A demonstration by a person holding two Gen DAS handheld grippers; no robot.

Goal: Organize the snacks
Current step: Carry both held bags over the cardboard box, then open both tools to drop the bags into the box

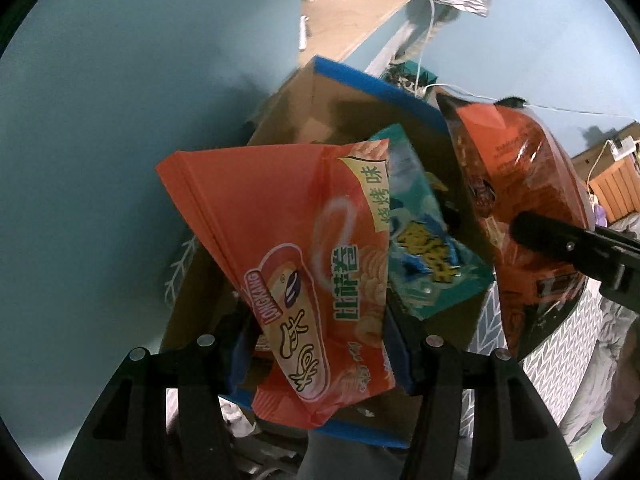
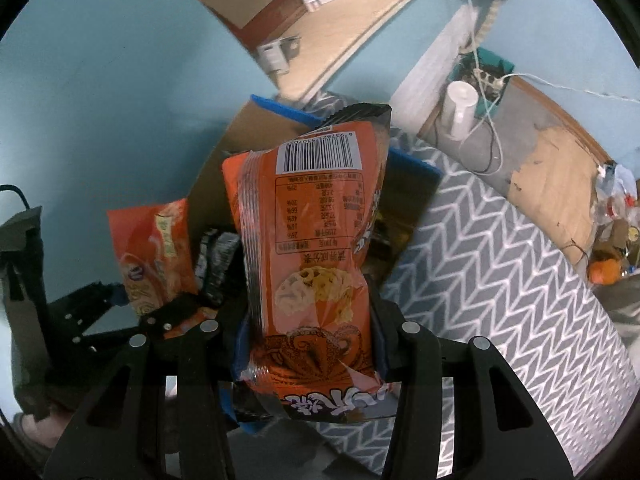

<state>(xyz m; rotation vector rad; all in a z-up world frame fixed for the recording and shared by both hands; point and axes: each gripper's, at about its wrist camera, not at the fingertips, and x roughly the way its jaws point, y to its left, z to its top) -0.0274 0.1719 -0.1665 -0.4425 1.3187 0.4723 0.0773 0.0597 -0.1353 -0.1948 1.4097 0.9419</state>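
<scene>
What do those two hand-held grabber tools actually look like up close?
Both are matte black plastic. The left gripper and the right gripper each have two broad, angular fingers with slot-shaped cutouts and round silver pins at the joints. Blue pads line the inner faces of the fingers. In the right camera's view, small pale screws dot the left gripper's side, and a black cable curls at the left edge behind it.

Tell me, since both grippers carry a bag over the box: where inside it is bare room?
Free: the brown cardboard floor at the far end, bordered by the blue rim and the teal bag. Crowded: the middle, where the teal bag lies beneath the left gripper's orange bag and the right gripper's octopus-print bag.
</scene>
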